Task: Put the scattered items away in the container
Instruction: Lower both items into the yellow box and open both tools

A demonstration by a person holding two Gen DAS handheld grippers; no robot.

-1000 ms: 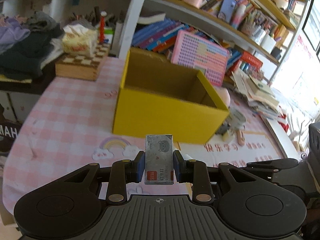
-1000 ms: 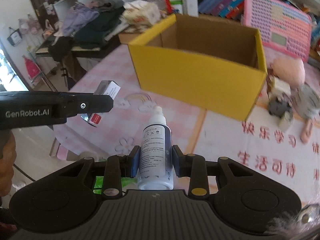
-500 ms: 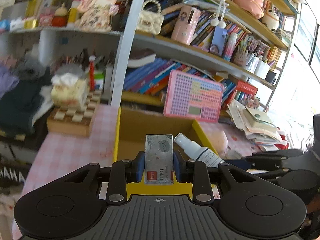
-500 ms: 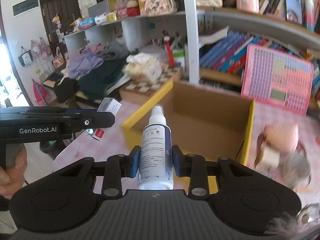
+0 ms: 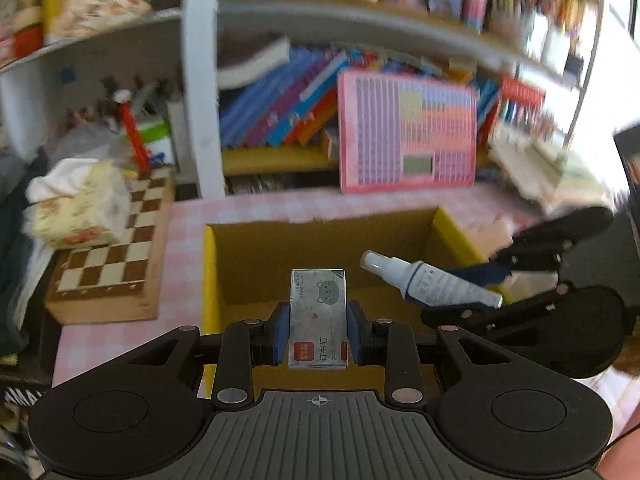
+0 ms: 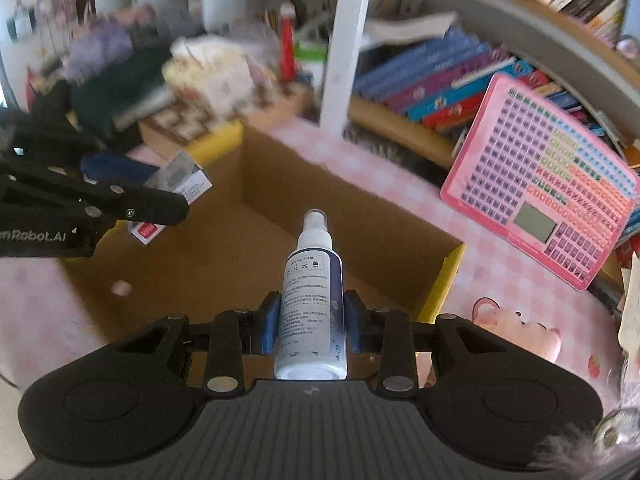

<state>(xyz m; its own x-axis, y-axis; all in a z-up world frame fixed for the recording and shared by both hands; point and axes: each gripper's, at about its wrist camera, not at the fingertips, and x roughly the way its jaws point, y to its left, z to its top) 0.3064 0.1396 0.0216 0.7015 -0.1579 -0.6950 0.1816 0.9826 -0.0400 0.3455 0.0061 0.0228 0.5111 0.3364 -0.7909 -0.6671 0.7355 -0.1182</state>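
Observation:
My left gripper (image 5: pixel 318 334) is shut on a small grey staple box (image 5: pixel 318 312) with a cat print and holds it over the near part of the open yellow cardboard box (image 5: pixel 210 272). My right gripper (image 6: pixel 311 322) is shut on a white spray bottle (image 6: pixel 312 292) with a dark label, also above the yellow box (image 6: pixel 448 276). The bottle (image 5: pixel 428 282) shows in the left wrist view at the right, and the staple box (image 6: pixel 180 184) with the left gripper (image 6: pixel 132 200) shows in the right wrist view at the left. The box interior looks bare brown.
A chessboard (image 5: pixel 112 248) with a tissue pack (image 5: pixel 76 208) lies left of the box. A pink keyboard toy (image 6: pixel 552 204) leans on the bookshelf behind. A pink plush (image 6: pixel 516 328) lies right of the box on the pink checked tablecloth (image 5: pixel 256 204).
Both grippers have moved forward and tilted down, from in front of the yellow box to above its opening. Each still holds its item.

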